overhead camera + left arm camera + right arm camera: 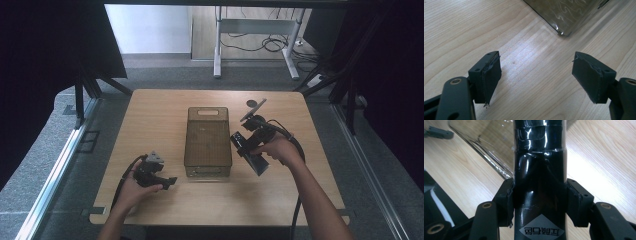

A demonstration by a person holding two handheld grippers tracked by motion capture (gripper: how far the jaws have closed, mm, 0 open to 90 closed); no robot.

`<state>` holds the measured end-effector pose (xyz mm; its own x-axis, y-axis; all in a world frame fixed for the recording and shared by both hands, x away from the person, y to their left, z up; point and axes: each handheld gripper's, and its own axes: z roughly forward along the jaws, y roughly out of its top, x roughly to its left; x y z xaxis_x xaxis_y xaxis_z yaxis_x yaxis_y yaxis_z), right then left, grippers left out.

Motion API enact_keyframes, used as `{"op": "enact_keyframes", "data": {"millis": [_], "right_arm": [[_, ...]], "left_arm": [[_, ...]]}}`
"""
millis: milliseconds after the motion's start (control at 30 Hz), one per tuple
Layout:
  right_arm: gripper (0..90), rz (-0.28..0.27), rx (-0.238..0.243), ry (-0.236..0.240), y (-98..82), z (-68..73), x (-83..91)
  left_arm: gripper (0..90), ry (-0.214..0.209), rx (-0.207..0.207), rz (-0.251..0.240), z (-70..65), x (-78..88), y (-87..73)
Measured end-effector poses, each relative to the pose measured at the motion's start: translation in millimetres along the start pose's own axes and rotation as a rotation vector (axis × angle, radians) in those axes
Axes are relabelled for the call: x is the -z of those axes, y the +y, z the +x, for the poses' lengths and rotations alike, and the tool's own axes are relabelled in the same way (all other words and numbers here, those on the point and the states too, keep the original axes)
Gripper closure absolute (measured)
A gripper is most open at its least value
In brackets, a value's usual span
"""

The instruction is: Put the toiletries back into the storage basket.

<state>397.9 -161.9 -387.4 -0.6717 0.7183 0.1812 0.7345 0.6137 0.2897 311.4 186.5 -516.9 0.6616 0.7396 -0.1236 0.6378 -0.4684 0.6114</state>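
The right claw (539,202) is clamped on a glossy black bottle (540,177), held just right of the smoky clear plastic bin (207,142) mid-tabletop (150,115). The left claw (536,75) stands apart and empty, low over bare wood near the bin's front-left corner.

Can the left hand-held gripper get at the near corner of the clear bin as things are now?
Probably yes. The left hand-held gripper stands open with bare table ahead, and nothing lies between it and the clear bin. The black bottle is on the bin's other side.
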Motion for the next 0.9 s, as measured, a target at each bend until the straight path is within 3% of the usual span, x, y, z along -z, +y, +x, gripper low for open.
{"op": "enact_keyframes", "data": {"millis": [700, 900], "right_arm": [[46.5, -0.008, 0.000, 0.016, 39.5, 10.5, -5.9], [46.5, 0.018, 0.007, 0.015, 48.3, 15.8, -12.3]], "left_arm": [[23.7, -0.002, -0.009, 0.001, 2.1, -0.8, -0.1], [23.7, -0.003, -0.001, 0.000, 1.1, -0.4, -0.3]]}}
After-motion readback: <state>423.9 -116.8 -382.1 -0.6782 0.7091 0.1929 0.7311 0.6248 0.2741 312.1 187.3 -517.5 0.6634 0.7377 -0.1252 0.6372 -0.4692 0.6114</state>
